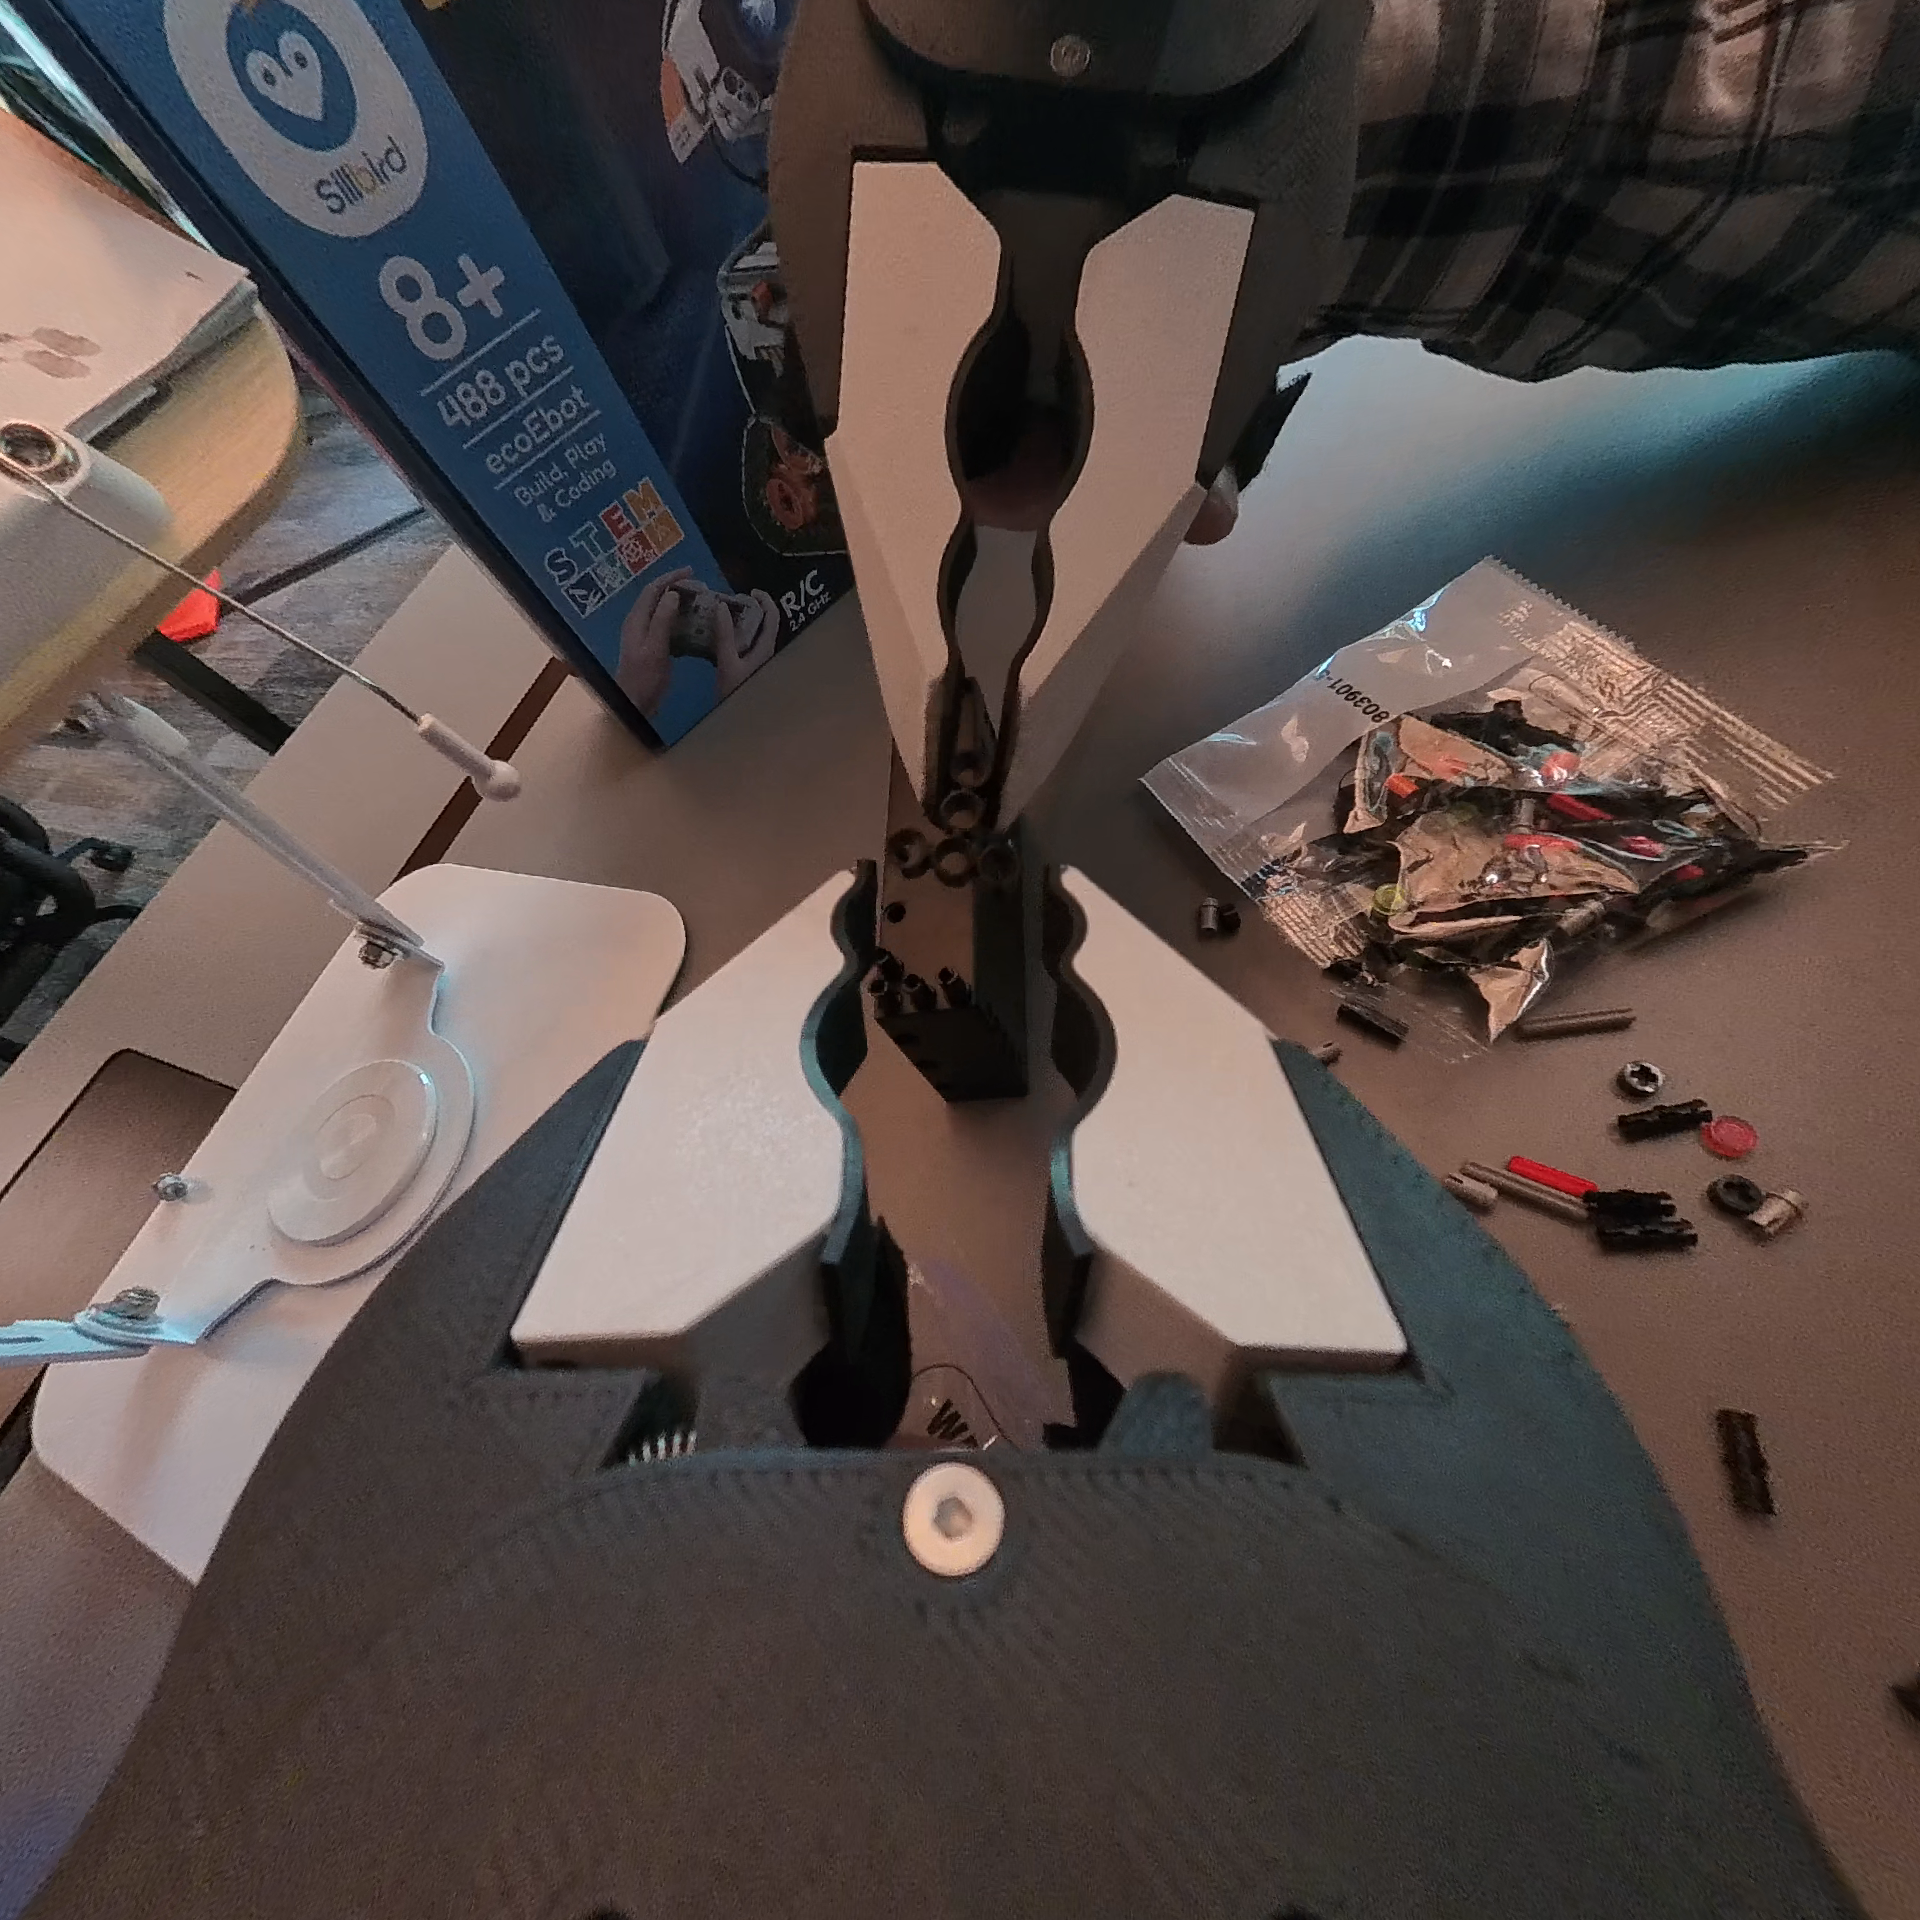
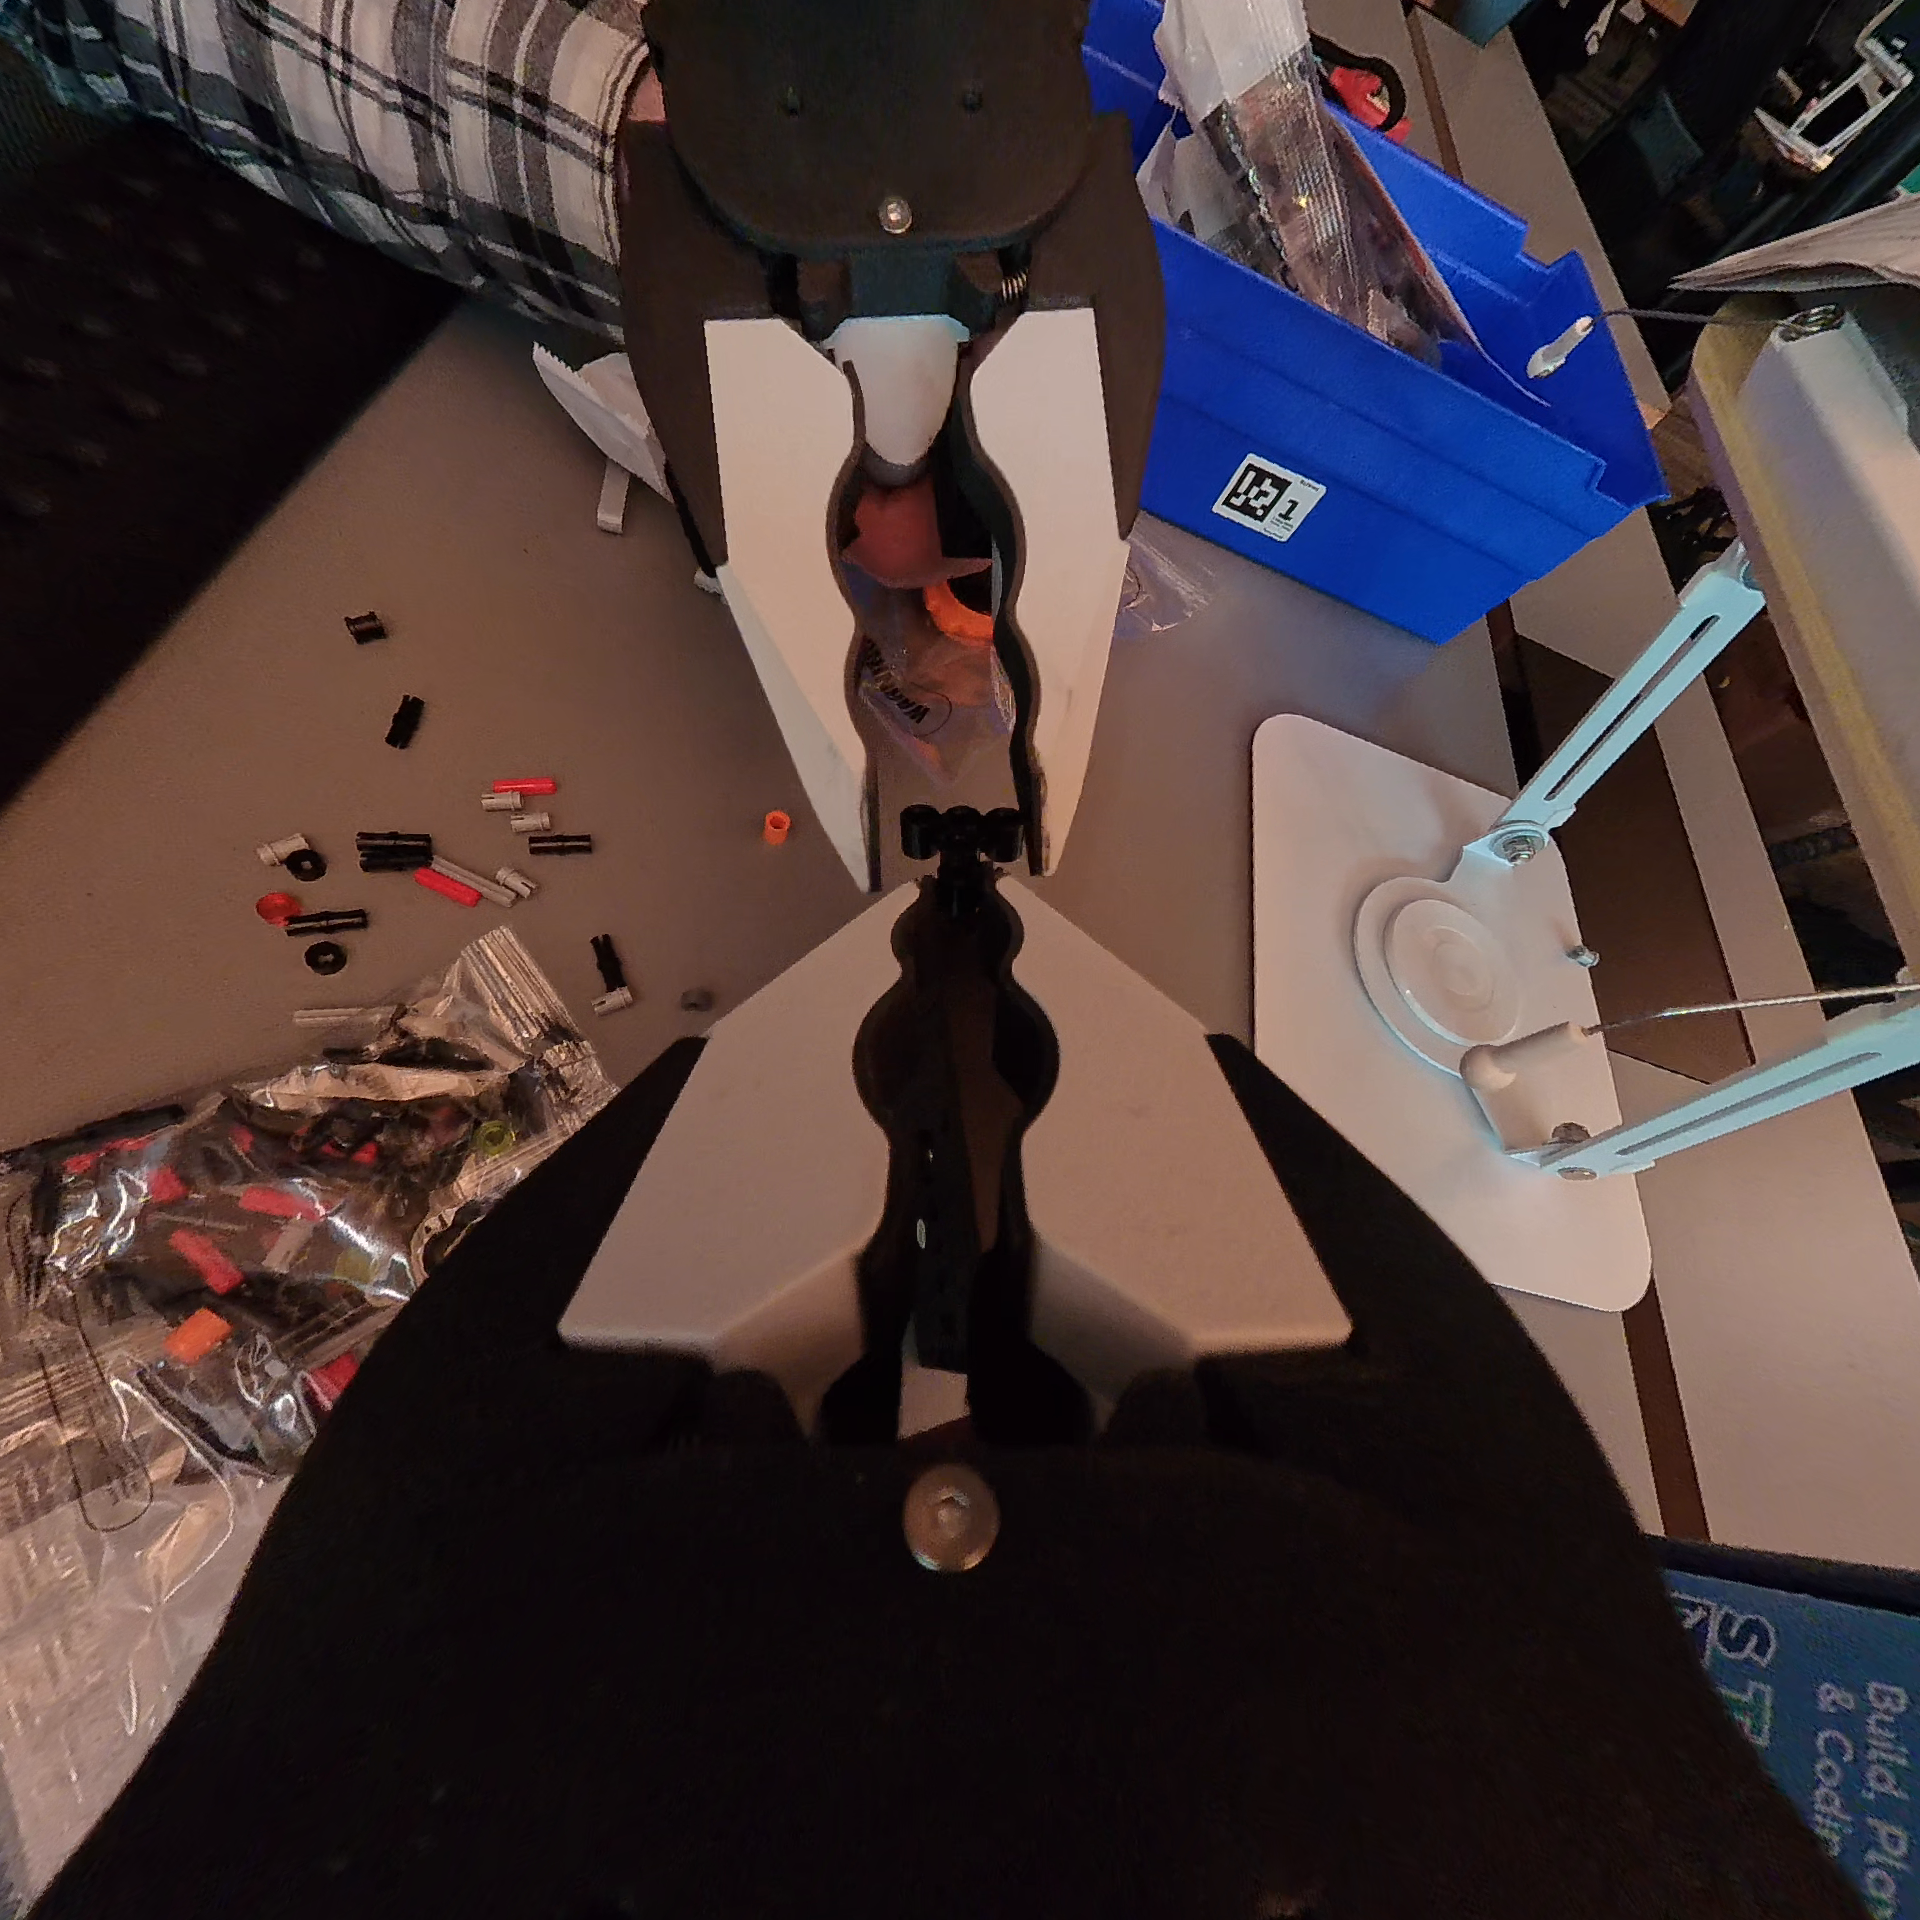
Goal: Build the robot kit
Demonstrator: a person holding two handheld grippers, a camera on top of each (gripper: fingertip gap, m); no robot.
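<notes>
My left gripper (image 1: 961, 894) is shut on a black studded block (image 1: 956, 1029) with pins on top. My right gripper (image 1: 966, 800) reaches in from the far side, facing it. It is shut on a black beam with holes (image 1: 966, 769), whose end meets the top of the block. In the right wrist view my right gripper (image 2: 961, 894) holds the black beam (image 2: 945, 1195) along its fingers. My left gripper (image 2: 961, 862) faces it and grips the black piece (image 2: 956, 831). Both sit above the grey table (image 2: 623, 675).
A clear bag of small parts (image 1: 1507, 862) (image 2: 239, 1195) lies beside loose black, red and grey pins (image 1: 1642, 1174) (image 2: 416, 862). A blue toy box (image 1: 468, 364) stands behind. There are also a blue bin (image 2: 1403, 468), a white lamp base (image 1: 343, 1122) (image 2: 1434, 997) and a person's plaid sleeve (image 2: 364, 104). Left and right tips are no more than a few centimetres apart. It is some 20 cm from my left tips to the white lamp base (image 2: 1434, 997).
</notes>
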